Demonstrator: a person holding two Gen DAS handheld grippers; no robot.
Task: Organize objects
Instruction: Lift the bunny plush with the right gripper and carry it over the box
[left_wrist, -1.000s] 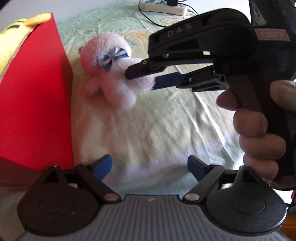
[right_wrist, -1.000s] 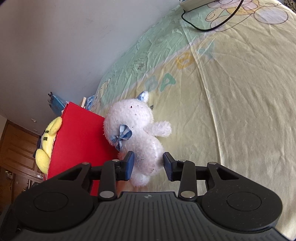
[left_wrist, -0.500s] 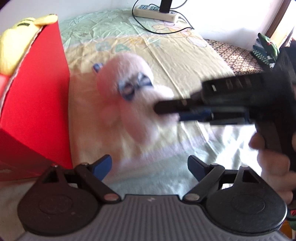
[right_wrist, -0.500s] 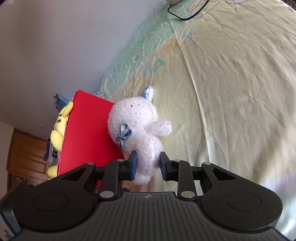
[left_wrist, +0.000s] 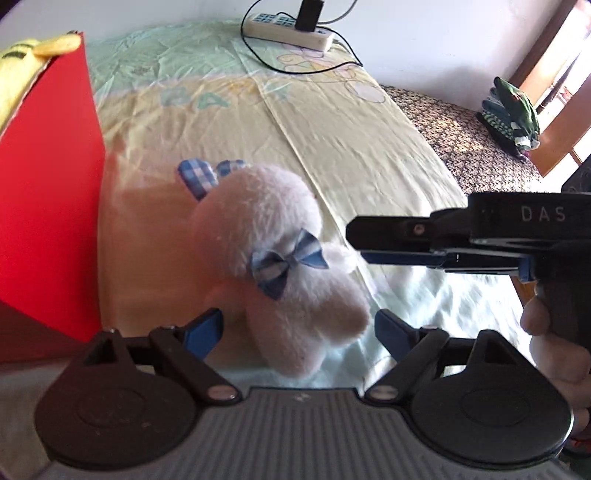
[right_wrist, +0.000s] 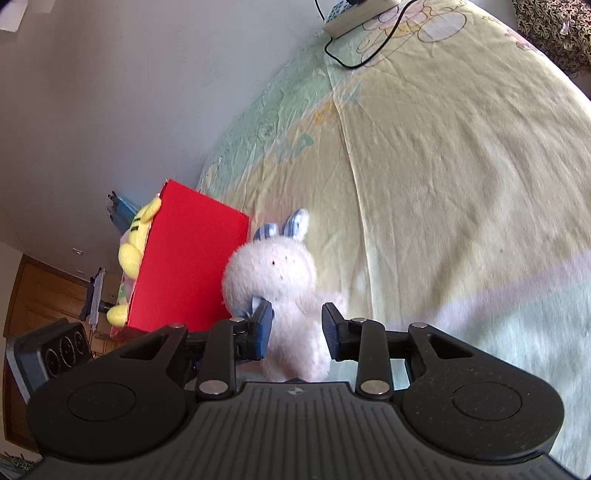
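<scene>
A pink plush bunny with blue checked ears and a blue bow hangs above the yellow bedsheet. My right gripper is shut on the plush bunny's body and holds it up beside the red box. In the left wrist view the right gripper comes in from the right onto the plush. My left gripper is open, with the plush's lower body between its blue pads and not pinched.
The red box stands at the left with a yellow plush inside it. A power strip and black cable lie at the bed's far end. Folded clothes sit on a patterned surface at the right.
The right gripper has closed on the bunny and lifted it off the sheet, bringing it toward the left gripper. The bunny now sits between the left gripper's open fingers.
</scene>
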